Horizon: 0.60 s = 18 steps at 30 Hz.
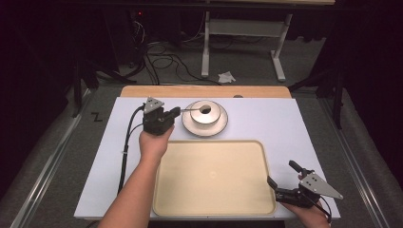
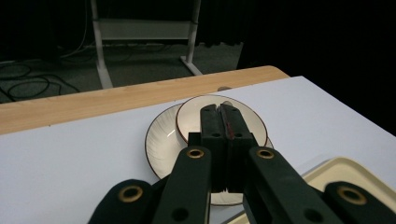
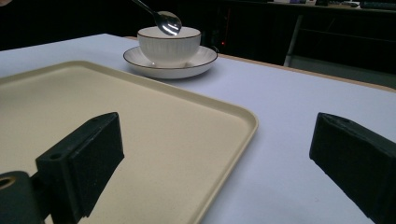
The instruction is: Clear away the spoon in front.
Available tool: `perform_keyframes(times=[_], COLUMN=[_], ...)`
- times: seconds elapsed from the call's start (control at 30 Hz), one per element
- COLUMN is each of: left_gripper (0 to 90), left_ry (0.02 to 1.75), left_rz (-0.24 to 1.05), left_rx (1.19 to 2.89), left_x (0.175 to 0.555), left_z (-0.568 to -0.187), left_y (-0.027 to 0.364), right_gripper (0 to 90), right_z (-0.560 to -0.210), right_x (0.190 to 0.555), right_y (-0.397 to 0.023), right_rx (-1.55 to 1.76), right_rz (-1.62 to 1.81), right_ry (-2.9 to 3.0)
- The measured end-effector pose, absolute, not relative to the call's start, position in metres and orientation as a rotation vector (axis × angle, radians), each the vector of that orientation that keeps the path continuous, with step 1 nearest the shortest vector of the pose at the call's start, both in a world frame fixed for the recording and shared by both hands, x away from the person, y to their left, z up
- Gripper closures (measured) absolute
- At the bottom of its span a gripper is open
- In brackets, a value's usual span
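A white bowl [image 1: 211,115] stands on a white plate [image 1: 204,127] with a dark rim at the back of the white table top. My left gripper [image 1: 177,111] is shut on the handle of a metal spoon [image 1: 192,110], whose head hangs over the bowl. In the right gripper view the spoon [image 3: 169,22] hovers just above the bowl [image 3: 168,46]. In the left gripper view the jaws are pressed together over the bowl [image 2: 189,119] and plate [image 2: 161,144]. My right gripper [image 1: 283,175] rests open at the front right, beside the tray's corner, with nothing between its jaws.
A large beige tray [image 1: 214,175] lies bare in front of the bowl, its rim [image 3: 233,112] near the right gripper. A wooden strip [image 1: 204,91] edges the table's far side. Beyond it are cables and a white stand [image 1: 280,61] on the floor.
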<state>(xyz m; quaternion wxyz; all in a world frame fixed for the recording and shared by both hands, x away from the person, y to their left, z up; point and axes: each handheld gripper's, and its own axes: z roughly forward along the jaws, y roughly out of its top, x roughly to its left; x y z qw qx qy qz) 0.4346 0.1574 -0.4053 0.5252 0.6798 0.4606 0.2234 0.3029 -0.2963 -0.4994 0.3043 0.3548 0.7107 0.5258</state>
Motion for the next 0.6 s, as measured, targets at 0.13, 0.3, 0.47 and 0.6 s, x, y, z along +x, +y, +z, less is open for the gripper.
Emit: perform_keyframes(times=[0.13,0.3,0.47,0.6], left_gripper=[89.9,89.9,89.9,89.9], left_ry=[1.072,1.036,1.014,1.014], left_rz=[0.549,0.567,0.566,0.559], left_rx=[1.618,1.617,1.618,1.602], left_x=[0.424,0.408,0.391,0.378], left_z=[-0.399,-0.392,-0.392,-0.395], left_y=[0.157,0.157,0.163,0.172], right_gripper=[3.6,3.6,3.5,3.6], right_z=[-0.499,-0.499,-0.499,-0.499], right_x=[0.302,0.302,0.302,0.302], right_y=[-0.295,-0.295,-0.295,-0.295], right_rx=[0.935,0.933,0.931,0.930], right_rz=[1.386,1.382,1.381,1.381], right_ry=[1.885,1.886,1.887,1.884])
